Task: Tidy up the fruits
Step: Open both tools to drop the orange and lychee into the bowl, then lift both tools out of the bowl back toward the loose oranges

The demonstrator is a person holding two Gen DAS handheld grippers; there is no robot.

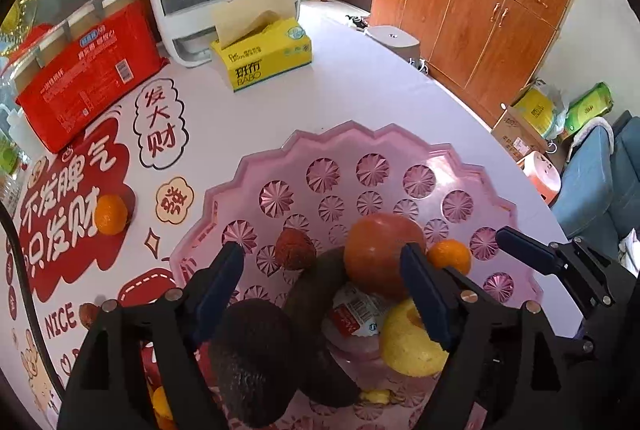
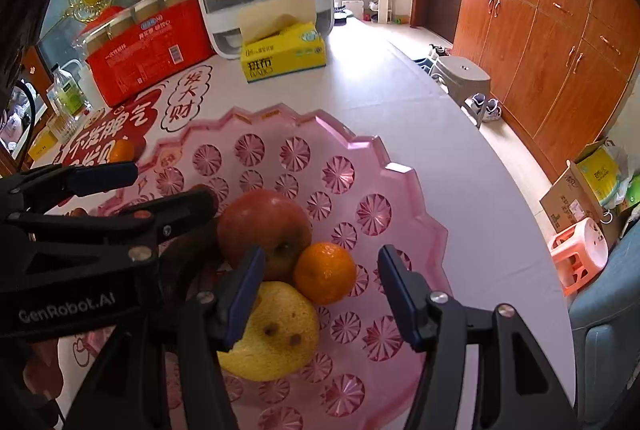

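1. Pink translucent plastic forms the fruit bowl (image 1: 400, 150), whose near rim is cut off by the lower edge of both views.
2. A red apple (image 1: 380, 250), a yellow pear (image 1: 408, 346), a mandarin (image 1: 450, 256), two dark avocados (image 1: 256, 354), a red date (image 1: 294, 248) and a small sealed jelly cup (image 1: 356, 314) are seen piled in the bowl.
3. The left gripper (image 1: 320, 286) is held over the pile with its jaws spread wide; nothing is pressed between the pads.
4. The right gripper (image 2: 320, 294) is likewise parted, with the mandarin lying between the fingers but not clamped.
5. The pear is partly hidden behind a blue pad in each view.
6. A second mandarin (image 1: 110, 214) is left on the printed tablecloth (image 1: 360, 82), outside the bowl.
7. Something orange and something reddish at the left view's lower left are too obscured to be identified.
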